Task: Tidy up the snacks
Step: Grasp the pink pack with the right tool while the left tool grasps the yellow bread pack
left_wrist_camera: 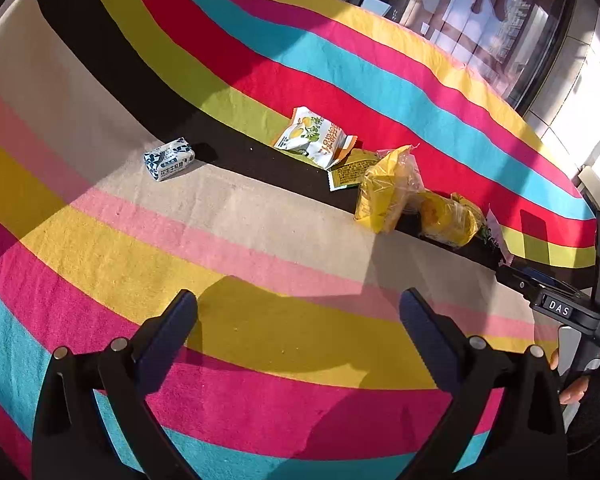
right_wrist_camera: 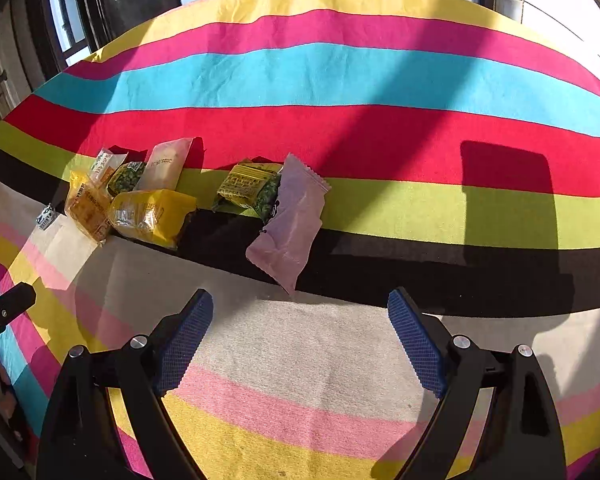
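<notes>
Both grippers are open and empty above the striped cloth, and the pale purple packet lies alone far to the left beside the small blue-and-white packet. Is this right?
Not quite. The pale purple packet lies against the green packets in front of the right gripper, as the right wrist view shows. The blue-and-white packet sits alone. Both grippers are open and empty.

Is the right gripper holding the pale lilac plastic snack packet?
No, the right gripper is open and empty, while the pale lilac plastic snack packet lies on the striped cloth ahead of it.
</notes>
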Demonstrator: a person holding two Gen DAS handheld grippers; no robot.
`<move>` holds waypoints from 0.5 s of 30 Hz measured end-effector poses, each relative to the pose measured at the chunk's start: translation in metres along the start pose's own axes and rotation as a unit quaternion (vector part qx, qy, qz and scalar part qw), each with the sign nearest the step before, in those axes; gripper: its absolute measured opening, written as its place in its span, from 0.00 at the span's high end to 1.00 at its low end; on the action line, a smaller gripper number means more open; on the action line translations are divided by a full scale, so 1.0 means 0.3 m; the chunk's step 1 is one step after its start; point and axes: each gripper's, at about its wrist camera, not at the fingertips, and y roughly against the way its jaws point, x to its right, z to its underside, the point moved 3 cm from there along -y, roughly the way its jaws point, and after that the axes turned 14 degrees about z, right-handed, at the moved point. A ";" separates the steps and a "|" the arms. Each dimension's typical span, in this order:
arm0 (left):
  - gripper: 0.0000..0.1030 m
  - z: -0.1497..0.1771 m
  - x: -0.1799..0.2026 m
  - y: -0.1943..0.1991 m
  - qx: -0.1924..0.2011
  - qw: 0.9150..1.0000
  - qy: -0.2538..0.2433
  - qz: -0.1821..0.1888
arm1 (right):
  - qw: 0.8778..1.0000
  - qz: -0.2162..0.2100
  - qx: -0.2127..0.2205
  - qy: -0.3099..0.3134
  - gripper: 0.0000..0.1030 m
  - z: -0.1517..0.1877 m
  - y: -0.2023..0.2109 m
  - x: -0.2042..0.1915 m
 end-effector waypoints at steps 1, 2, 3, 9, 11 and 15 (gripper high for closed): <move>0.02 0.000 0.000 0.002 0.001 1.000 0.001 0.001 | 1.000 0.016 -0.007 0.006 0.16 -0.029 -0.032 -0.013; 0.02 -0.001 0.002 0.000 0.001 1.000 0.002 0.002 | 1.000 0.024 -0.007 0.008 0.16 -0.054 -0.053 -0.019; 0.02 0.000 0.001 -0.002 0.001 1.000 0.001 0.002 | 1.000 0.029 -0.007 0.007 0.16 -0.077 -0.071 -0.021; 0.02 -0.001 -0.002 -0.004 0.001 1.000 0.001 0.002 | 1.000 0.009 -0.001 -0.008 0.56 -0.071 -0.061 0.004; 0.02 -0.002 -0.001 -0.005 0.001 1.000 0.001 0.002 | 1.000 -0.009 0.003 -0.004 0.73 -0.007 -0.011 0.015; 0.02 -0.002 -0.001 -0.010 0.000 1.000 0.000 0.001 | 0.999 -0.042 0.023 0.010 0.74 0.136 0.095 0.037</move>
